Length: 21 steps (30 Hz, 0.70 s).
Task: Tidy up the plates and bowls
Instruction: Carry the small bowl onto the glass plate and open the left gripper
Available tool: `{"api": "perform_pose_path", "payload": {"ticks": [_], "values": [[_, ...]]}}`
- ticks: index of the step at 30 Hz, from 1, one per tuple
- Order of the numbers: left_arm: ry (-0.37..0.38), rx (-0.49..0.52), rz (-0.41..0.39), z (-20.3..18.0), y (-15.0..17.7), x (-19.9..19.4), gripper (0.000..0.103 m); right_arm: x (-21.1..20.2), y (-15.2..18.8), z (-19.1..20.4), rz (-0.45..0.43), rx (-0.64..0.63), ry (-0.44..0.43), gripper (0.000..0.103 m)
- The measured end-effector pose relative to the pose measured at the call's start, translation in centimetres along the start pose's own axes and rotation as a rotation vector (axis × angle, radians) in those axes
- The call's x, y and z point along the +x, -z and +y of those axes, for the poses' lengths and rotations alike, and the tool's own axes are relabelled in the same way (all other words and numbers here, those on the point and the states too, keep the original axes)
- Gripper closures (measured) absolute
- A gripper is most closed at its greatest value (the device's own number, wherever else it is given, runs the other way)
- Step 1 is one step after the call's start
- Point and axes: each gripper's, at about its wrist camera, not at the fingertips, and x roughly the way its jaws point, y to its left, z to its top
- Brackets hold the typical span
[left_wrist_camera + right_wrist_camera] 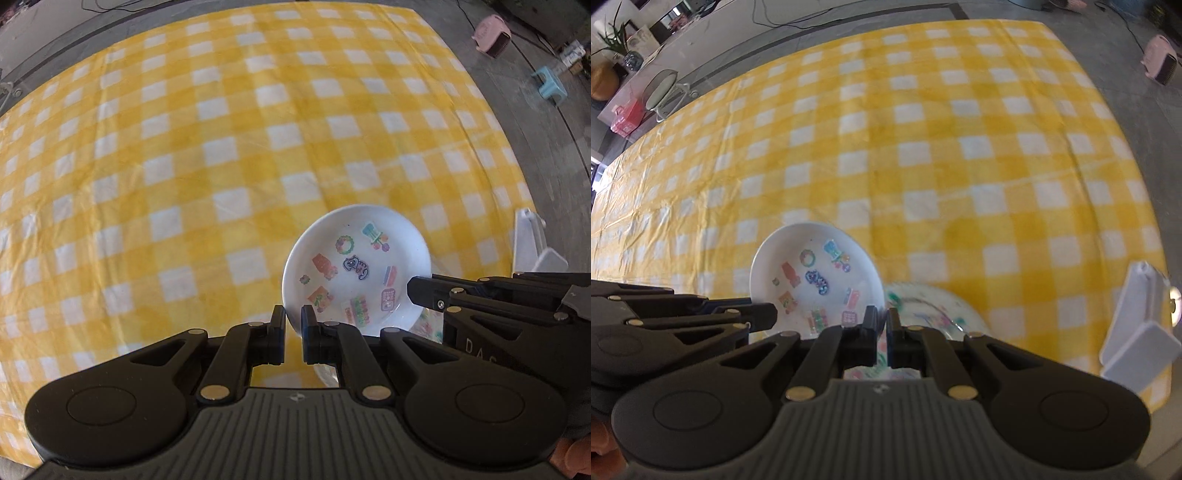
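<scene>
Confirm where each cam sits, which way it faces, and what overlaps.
Left wrist: on the left claw, facing forward and down across the checked tablecloth; it pinches the stickered bowl by the rim, and the right claw enters from the right.
Right wrist: on the right claw, same heading, clamped on the bowl's rim above a stickered plate; left claw at left.
Shared: bowl, both claws, tablecloth, white rack.

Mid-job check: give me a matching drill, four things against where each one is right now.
Things:
1. bowl
2. plate
3. white rack
4. blue stool

Places:
A. on the floor beyond the table
B. at the right edge of the tablecloth
C. rim clamped by the left gripper
D. partly hidden by the bowl, at the right gripper

Pairs: 1-C, 2-D, 3-B, 4-A
</scene>
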Motion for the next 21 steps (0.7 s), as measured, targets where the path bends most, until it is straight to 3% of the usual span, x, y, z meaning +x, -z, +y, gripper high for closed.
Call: {"api": "perform_pose_path", "payload": {"ticks": [10, 21], "values": [[-0.022, 0.048, 0.071, -4.5, 3.1, 3.1, 0.093, 1.2, 4.6, -4.8, 0.043, 0.051, -0.003, 0.102], [-0.031, 0.041, 0.099, -4.8, 3.2, 4.3, 0.091, 3.3, 4.5, -5.9, 0.072, 0.049, -0.035, 0.102]]}}
